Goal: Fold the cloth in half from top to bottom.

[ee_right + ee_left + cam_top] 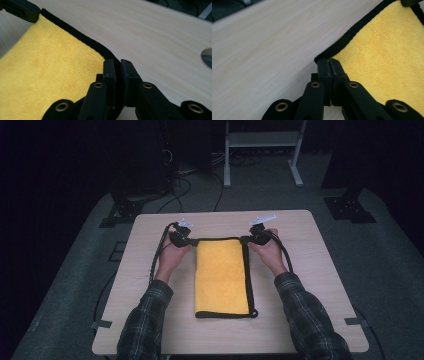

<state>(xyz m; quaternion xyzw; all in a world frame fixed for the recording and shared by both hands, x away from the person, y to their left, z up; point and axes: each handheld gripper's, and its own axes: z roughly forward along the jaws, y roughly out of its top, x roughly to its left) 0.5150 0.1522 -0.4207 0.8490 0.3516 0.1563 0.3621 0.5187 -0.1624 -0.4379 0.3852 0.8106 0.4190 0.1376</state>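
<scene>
Plaid sleeves (150,320) at frame bottom | yellow towel (221,277) folded at table (310,270) centre | left gripper (329,62) and right gripper (117,63) each pinch a far corner | soft, light, limp; best held by black hem (247,270)

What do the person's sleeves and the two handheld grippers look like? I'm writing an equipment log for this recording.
Both forearms wear dark plaid flannel sleeves. The left gripper and right gripper are black, each topped by a pale grey plate and trailing a black cable. Up close, the left gripper's fingers are flat black blocks on black linkage arms with brass-coloured rivets; the right gripper's fingers match.
</scene>
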